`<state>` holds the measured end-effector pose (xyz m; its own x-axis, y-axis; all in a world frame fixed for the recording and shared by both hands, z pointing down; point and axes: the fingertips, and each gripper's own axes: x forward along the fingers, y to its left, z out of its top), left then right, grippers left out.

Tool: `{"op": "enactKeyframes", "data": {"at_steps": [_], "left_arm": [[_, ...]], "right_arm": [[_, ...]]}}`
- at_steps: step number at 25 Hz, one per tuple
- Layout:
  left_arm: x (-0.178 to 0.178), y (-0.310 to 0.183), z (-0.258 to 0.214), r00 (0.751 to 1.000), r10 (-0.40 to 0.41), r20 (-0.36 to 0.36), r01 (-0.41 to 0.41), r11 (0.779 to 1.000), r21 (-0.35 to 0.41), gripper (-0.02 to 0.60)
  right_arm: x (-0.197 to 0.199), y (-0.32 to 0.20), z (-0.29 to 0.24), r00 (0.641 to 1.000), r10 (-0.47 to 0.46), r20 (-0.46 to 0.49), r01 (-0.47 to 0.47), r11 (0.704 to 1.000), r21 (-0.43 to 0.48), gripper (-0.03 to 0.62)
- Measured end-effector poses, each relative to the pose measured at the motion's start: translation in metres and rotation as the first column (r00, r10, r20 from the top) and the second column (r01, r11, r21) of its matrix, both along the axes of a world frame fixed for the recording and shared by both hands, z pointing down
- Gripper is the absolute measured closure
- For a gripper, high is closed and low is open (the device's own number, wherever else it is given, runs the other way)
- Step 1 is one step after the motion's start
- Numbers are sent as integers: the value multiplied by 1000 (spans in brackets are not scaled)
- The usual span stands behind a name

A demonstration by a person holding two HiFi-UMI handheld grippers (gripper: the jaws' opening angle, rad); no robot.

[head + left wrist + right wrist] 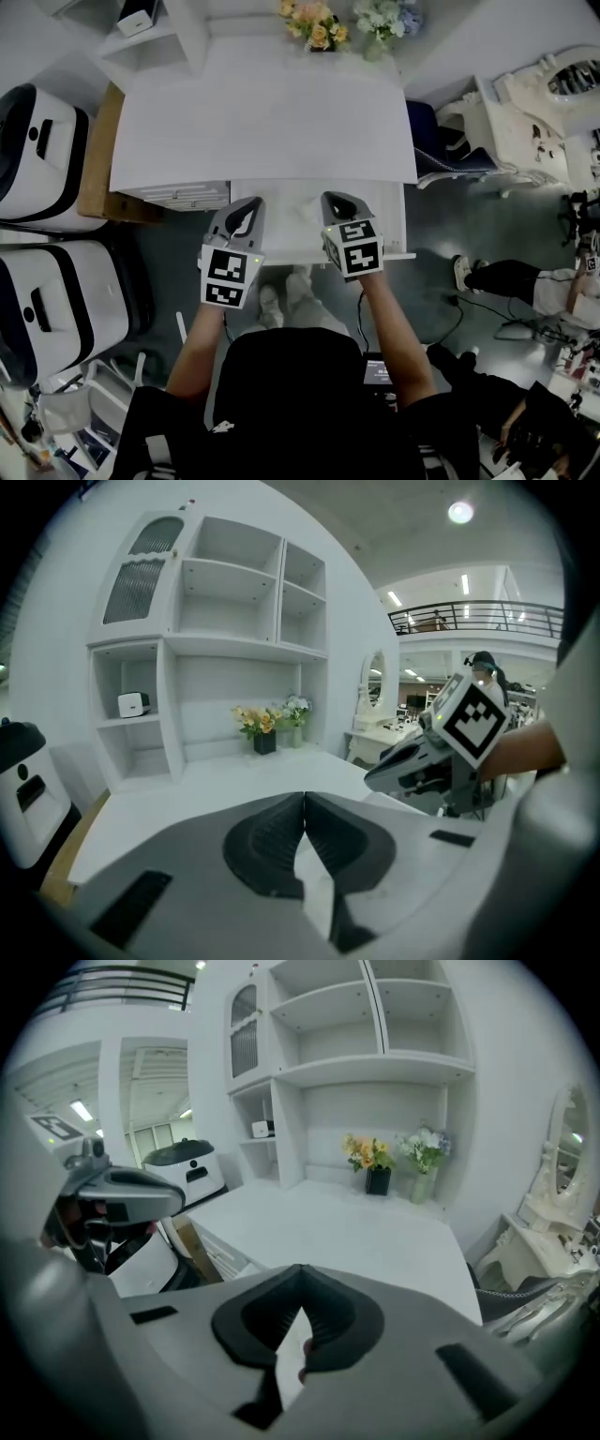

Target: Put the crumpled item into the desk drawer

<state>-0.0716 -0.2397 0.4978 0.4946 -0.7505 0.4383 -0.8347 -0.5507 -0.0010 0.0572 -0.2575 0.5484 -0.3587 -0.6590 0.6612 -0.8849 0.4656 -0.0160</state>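
The left gripper point(251, 206) and right gripper point(334, 201) are both pinched shut and empty, side by side above the open drawer point(392, 220) at mid-frame. I can't spot the crumpled item.

The person wears a black top point(309, 394) with short sleeves. The left gripper point(248, 208) and the right gripper point(336, 202) each have a smooth grey shell and black ribbed jaws. Each has a white box with black square marks, the left cube point(228, 275) and the right cube point(354, 247), with a tiny green light at its edge.
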Motion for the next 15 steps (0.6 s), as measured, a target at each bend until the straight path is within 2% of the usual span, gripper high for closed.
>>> {"op": "enactKeyframes", "data": {"at_steps": [6, 15], "left_arm": [[-11, 10, -29, 1000, 0, -21, 1, 999, 53, 574], [-20, 39, -81, 998, 35, -48, -26, 986, 162, 574]], "right_arm": [[-7, 9, -53, 998, 43, 42, -47, 994, 103, 599], [-27, 41, -115, 995, 43, 91, -63, 972, 228, 599]]}}
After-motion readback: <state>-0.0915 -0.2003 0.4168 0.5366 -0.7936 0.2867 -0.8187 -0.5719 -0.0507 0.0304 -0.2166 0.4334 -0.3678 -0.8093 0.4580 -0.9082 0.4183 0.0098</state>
